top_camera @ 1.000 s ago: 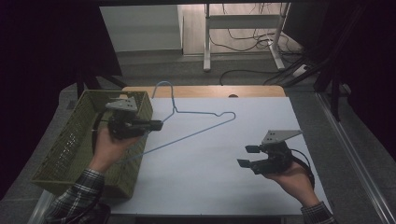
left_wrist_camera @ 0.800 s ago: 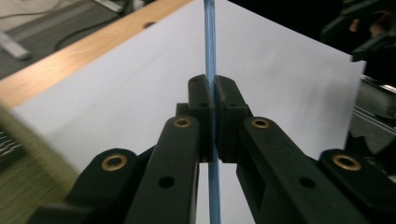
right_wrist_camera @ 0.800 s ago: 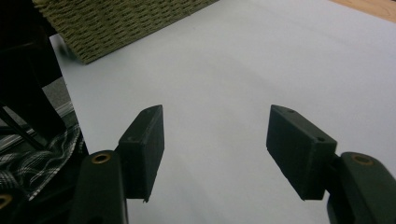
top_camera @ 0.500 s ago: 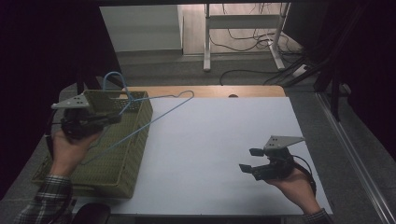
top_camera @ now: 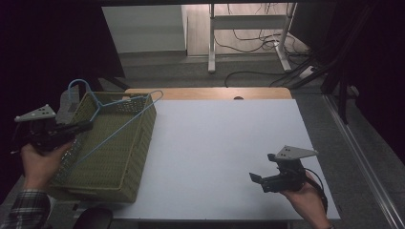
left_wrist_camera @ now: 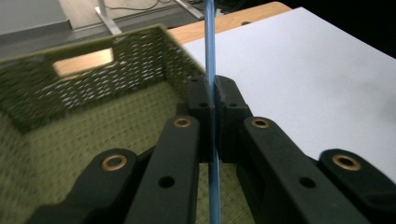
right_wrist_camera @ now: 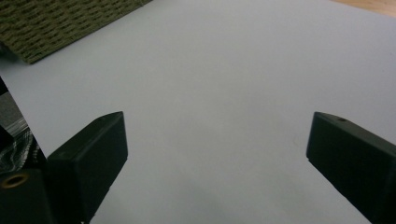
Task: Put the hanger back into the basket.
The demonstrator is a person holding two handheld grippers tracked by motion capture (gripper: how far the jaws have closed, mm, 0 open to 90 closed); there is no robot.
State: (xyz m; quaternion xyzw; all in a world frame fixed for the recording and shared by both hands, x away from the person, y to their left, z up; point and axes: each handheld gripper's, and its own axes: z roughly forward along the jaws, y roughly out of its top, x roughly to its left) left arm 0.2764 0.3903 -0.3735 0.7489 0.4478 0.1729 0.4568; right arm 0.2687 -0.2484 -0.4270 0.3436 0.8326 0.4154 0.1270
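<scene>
The left gripper (top_camera: 83, 127) is clenched on the hanger (top_camera: 114, 126), tilted across the basket (top_camera: 138, 143) – its hook could snag the rim – while the right gripper's (top_camera: 258, 179) fingers, just opening, are empty over the bench (top_camera: 229, 138).

A white-topped desk (top_camera: 229, 143) with a strip of bare wood along its far edge stands in a dim room. Beyond it, grey floor (top_camera: 191, 71) brightens under light, where a white metal frame (top_camera: 248, 33) stands amid loose black cables (top_camera: 258, 71). Both sides fall into darkness.
</scene>
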